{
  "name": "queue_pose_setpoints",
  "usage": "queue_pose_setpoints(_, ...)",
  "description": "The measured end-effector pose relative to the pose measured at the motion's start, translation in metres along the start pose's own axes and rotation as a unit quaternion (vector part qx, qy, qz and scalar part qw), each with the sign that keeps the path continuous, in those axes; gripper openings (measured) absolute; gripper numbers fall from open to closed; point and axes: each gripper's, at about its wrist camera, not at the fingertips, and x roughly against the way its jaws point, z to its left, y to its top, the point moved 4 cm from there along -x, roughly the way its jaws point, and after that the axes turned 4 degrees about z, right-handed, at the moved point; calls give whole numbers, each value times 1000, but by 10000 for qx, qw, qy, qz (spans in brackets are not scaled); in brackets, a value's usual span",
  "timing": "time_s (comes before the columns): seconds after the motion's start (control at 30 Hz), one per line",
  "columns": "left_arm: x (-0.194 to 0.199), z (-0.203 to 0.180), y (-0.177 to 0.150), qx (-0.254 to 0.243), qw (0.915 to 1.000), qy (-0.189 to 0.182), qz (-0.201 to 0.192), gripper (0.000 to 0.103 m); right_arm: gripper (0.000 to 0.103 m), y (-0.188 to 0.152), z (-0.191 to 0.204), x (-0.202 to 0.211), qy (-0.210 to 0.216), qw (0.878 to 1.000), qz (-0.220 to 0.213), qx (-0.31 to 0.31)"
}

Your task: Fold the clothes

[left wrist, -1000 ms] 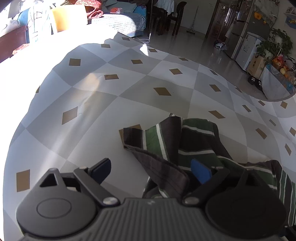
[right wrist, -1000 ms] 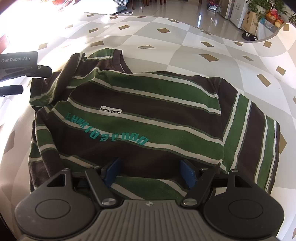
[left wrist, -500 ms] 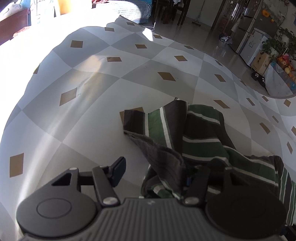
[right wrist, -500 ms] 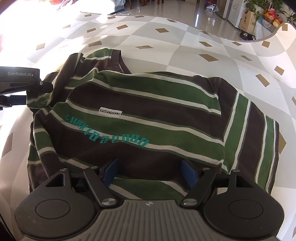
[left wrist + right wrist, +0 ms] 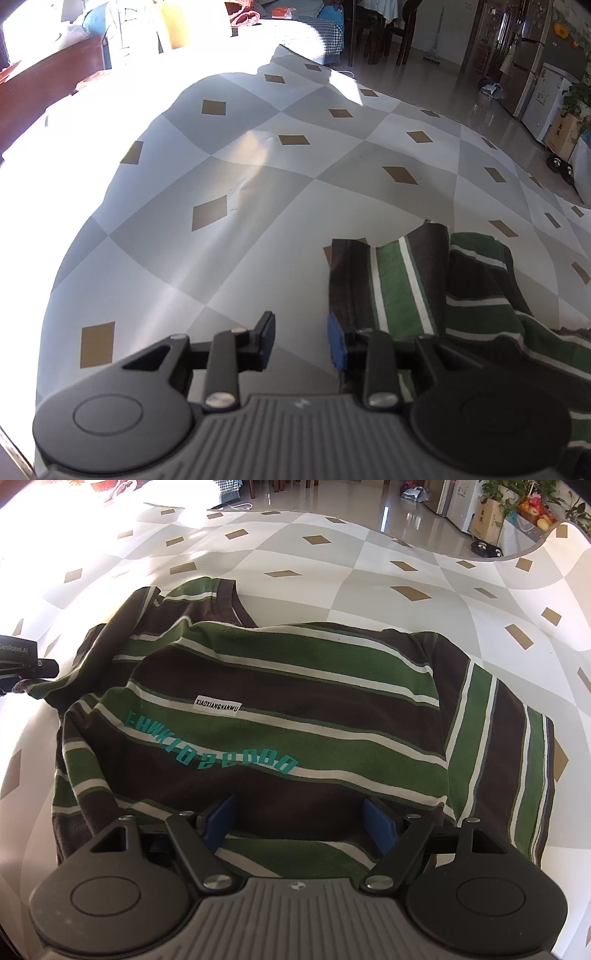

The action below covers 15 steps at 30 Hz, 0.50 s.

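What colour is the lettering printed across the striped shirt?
Teal, on the brown-and-green striped shirt; the lettering shows best in the right wrist view.

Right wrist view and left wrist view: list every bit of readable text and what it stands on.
"XIAOXIANGHANMU": white label on the striped shirt.
"GenRobot.AI", first letter cut off: left gripper's body.
Teal print on the shirt: seen upside down, not reliably readable.
Left wrist view: nothing readable.

At the bottom of the frame we see the left gripper (image 5: 301,341) with its jaws apart, the blue-padded right finger (image 5: 335,345) at the hem edge of the striped shirt (image 5: 424,291). We see the green, brown and white shirt lying rumpled at lower right on the surface (image 5: 221,177), which is covered in a grey-and-white checked cloth with tan diamonds, sunlit at upper left.
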Motion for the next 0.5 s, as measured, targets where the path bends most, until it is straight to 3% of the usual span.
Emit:
queue_pose_setpoints(0.1,-1,14,3,45,9994,337,-70,29,76,0,0,0,-10,10000,-6,-9)
queue_pose_setpoints(0.2,-2,26,4,371,9993,-9,66,30,76,0,1,0,-21,10000,-12,-16)
queue_pose_setpoints(0.3,1,24,2,442,9982,-381,147,42,76,0,1,0,-28,10000,-9,-20)
queue_pose_setpoints(0.43,8,15,1,560,9946,-863,169,70,76,0,0,0,-37,10000,-16,-16)
queue_pose_setpoints(0.5,9,11,1,591,9918,-1110,206,78,76,-1,0,0,-37,10000,-27,-14)
